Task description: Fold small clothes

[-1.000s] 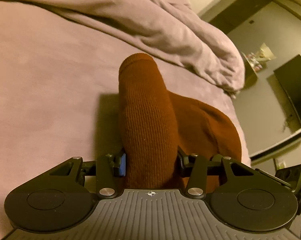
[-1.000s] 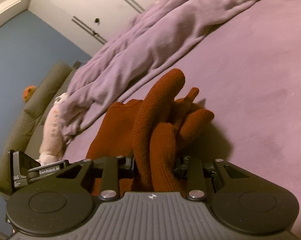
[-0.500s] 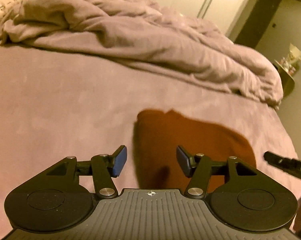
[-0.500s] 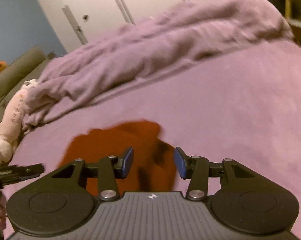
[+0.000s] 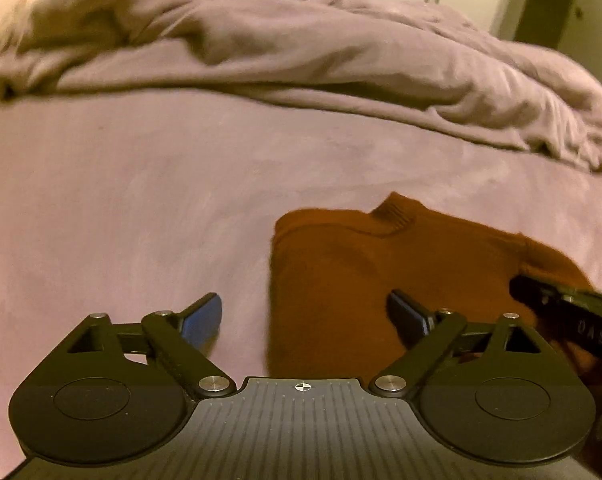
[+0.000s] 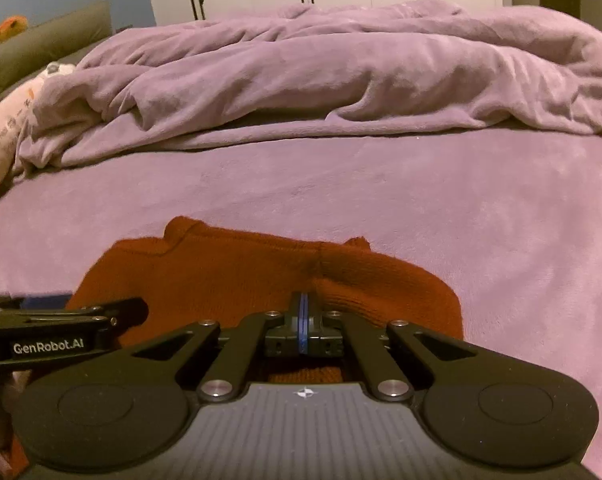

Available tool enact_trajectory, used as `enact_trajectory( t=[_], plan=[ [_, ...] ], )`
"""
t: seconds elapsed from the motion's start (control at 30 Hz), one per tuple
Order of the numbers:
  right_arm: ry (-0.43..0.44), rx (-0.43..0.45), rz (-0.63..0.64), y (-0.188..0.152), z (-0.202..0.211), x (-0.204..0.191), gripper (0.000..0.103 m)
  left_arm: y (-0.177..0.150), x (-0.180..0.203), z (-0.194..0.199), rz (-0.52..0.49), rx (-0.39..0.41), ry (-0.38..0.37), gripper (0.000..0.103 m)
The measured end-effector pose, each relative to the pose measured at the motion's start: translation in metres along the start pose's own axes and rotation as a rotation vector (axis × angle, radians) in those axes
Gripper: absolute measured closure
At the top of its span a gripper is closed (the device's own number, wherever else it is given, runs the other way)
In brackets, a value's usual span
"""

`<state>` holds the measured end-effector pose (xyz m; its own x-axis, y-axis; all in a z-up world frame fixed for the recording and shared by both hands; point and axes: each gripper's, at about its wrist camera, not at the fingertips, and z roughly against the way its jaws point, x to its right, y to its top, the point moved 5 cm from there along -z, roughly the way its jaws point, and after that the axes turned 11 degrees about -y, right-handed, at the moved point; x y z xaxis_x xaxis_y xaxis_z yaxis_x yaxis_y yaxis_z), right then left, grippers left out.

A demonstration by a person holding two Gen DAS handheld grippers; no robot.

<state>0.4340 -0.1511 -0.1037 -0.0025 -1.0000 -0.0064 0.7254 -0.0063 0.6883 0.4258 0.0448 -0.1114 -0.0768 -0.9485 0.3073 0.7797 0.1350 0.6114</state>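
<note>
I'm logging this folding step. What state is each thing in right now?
Rust-orange knitted sweater: lying folded on the bed, released.
Left gripper: open wide, jaws just opened, nothing between the pads.
Right gripper: shut, jaws just closed, pads together, no cloth visible between them.
Crumpled lilac blanket: bunched up beyond the sweater.
Lilac bed sheet: spread smooth.

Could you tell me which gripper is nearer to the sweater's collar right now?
Hard to separate, perhaps the left. The left gripper hovers open over the left edge of the rust sweater; the right gripper, jaws shut and empty, sits above its right sleeve fold, collar off to its left.
</note>
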Motion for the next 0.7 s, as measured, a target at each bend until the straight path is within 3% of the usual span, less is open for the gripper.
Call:
enact_trajectory(
  t=[0.13,0.2,0.3,0.37,0.47,0.53,0.7],
  plan=[
    [0.044,0.026,-0.02,-0.019,0.04,0.011,0.103,-0.017,0.0,0.047,-0.017,0.02,-0.051,0.009],
    [0.082,0.01,-0.064,-0.042,0.063,0.021,0.103,-0.033,-0.002,0.077,0.014,0.025,-0.083,0.01],
    [0.061,0.072,-0.033,-0.079,0.106,0.032,0.103,-0.062,-0.002,0.111,0.031,0.012,-0.096,0.011],
    [0.045,0.112,-0.02,-0.096,0.127,0.038,0.103,-0.079,0.0,0.122,0.03,0.002,-0.069,0.011],
    [0.063,0.103,-0.063,-0.107,0.139,0.048,0.103,-0.093,0.004,0.128,0.007,0.013,0.001,0.01],
    [0.05,0.119,-0.018,-0.11,0.138,0.048,0.103,-0.097,0.008,0.13,-0.019,0.016,0.044,0.009],
    [0.029,0.093,0.018,-0.112,0.14,0.048,0.103,-0.107,0.012,0.138,-0.037,-0.06,0.1,0.007]
  ],
)
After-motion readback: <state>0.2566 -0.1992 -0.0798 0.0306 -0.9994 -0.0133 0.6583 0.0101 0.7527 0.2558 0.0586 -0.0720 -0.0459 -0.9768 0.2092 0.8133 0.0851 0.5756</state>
